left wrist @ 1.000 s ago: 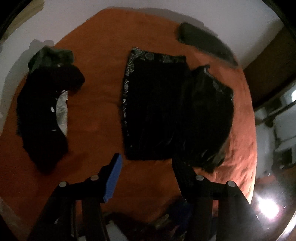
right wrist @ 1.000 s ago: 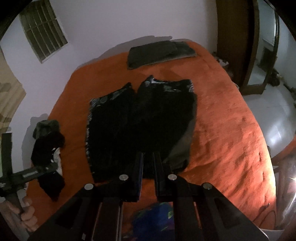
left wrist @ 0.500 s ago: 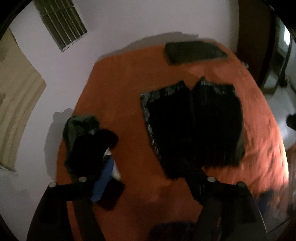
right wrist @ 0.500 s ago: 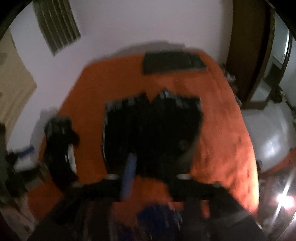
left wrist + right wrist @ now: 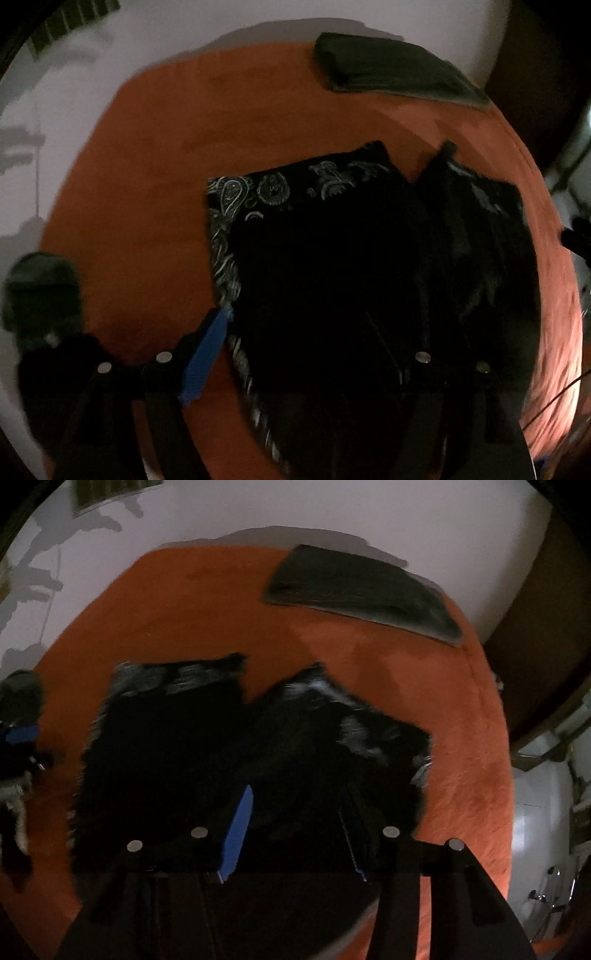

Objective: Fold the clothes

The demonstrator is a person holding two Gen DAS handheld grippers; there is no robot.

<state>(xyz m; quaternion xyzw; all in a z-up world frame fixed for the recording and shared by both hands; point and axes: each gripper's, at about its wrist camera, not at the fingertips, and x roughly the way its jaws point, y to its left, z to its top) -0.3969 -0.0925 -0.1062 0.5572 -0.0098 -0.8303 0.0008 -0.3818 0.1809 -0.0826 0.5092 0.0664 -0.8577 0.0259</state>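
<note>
Black paisley-edged cloth lies mid-bed on the orange blanket; left gripper wide open, right gripper closing on nothing, so a blind pinch may bunch it

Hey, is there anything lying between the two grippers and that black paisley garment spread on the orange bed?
Nothing visible. The left gripper and right gripper hang directly over the near edge of the black paisley garment, jaws apart and empty, the right one's closing. The folded dark green garment and dark clothes pile lie off to the sides.
</note>
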